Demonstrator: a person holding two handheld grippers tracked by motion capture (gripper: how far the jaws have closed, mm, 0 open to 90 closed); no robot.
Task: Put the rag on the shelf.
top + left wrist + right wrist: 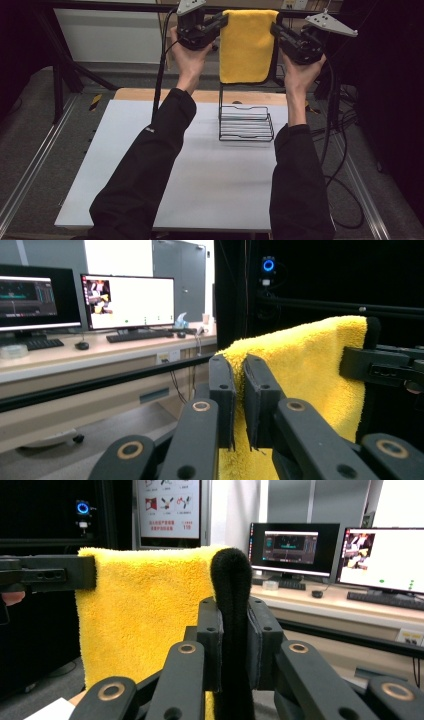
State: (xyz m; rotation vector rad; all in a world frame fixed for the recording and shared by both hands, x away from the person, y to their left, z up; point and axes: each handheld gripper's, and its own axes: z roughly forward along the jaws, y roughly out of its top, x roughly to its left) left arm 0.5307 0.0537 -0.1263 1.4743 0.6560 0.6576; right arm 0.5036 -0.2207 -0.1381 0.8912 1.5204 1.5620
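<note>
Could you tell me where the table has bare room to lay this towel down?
The white table is bare left of the wire rack and across its near half, between the two sleeves. The far right is crowded by the rack. The left gripper and right gripper hold the yellow towel above it.

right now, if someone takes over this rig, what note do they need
Left claw: shut on the yellow towel at its upper left corner.
Right claw: shut on the towel's dark-edged upper right corner.
The towel hangs folded, held up between both claws above the black wire rack on the white table.
Done: towel gripped and raised.
Left: probably laying it down or hanging it on the rack.
</note>
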